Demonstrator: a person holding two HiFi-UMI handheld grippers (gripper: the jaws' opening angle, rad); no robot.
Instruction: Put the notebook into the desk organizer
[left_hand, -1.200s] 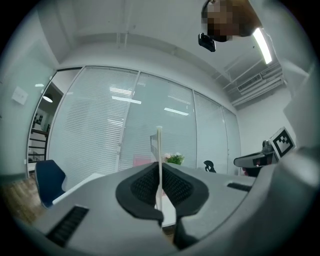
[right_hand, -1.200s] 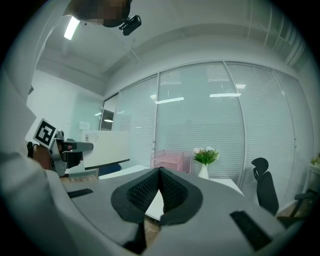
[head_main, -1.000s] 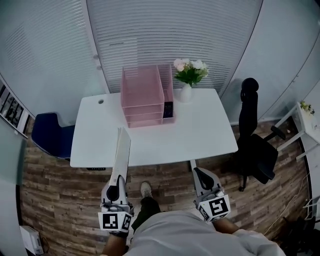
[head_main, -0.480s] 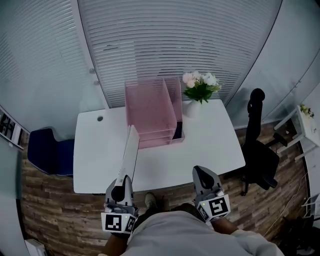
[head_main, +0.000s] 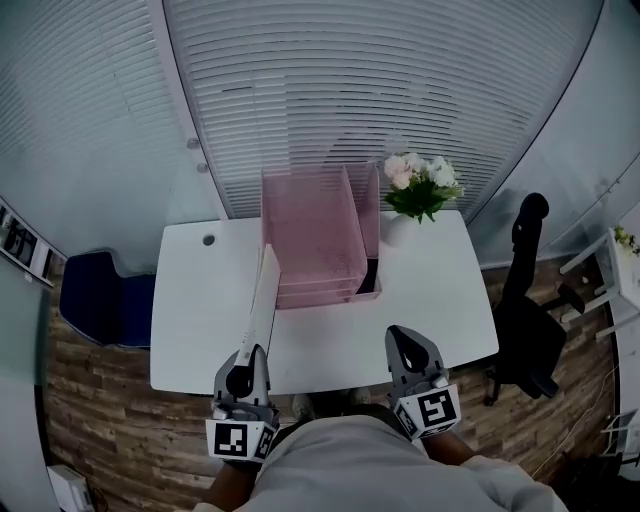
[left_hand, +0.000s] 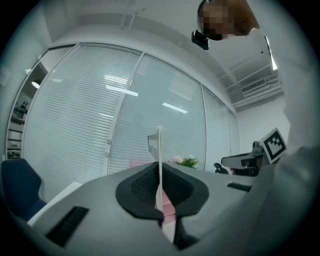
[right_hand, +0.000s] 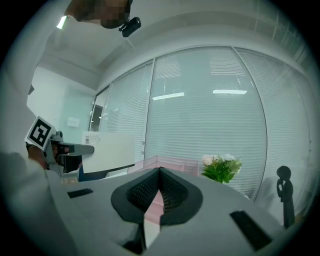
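A thin white notebook (head_main: 262, 302) stands on edge, and my left gripper (head_main: 244, 362) is shut on its near end. Its far end reaches over the white desk (head_main: 200, 330), just left of the pink mesh desk organizer (head_main: 312, 235). In the left gripper view the notebook (left_hand: 159, 150) is a narrow upright strip pinched between the pads. My right gripper (head_main: 408, 340) hangs at the desk's front edge, shut with nothing in it. The right gripper view shows its jaws (right_hand: 159, 192) closed, the notebook (right_hand: 107, 150) at left and the organizer (right_hand: 172, 162) ahead.
A white vase of flowers (head_main: 421, 188) stands right of the organizer. A black office chair (head_main: 528, 300) is beside the desk's right end, a blue chair (head_main: 100, 300) at its left. Blinds cover the glass wall behind the desk. The floor is wood.
The desk and organizer have come closer to me. Both grippers now sit over the desk's front edge, and the notebook's far end has reached the organizer's left side.
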